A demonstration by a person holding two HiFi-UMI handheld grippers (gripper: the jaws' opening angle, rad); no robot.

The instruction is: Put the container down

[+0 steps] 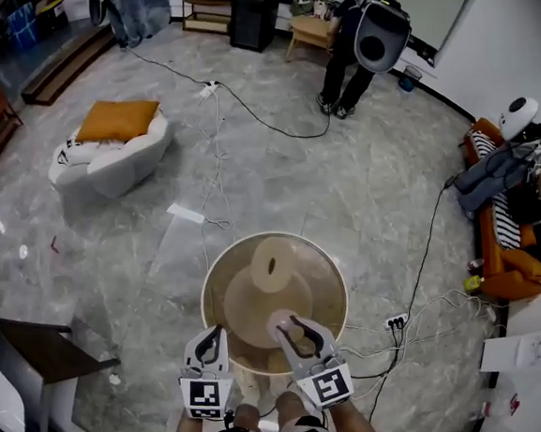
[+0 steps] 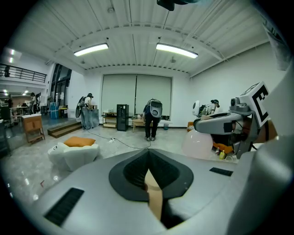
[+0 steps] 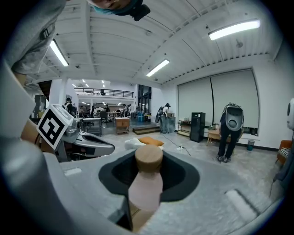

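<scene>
Starting left: the left tongs are pinched narrow, gripping nothing, so there's no backup catch. The round counter is crowded with wooden discs. The right tongs clamp the pink, wood-capped container over the near rim. I'd guess releasing it on a disc edge or the rim tips it off.

no legible txt or nos., b/w square marker on left gripper cube, same on right cube
</scene>
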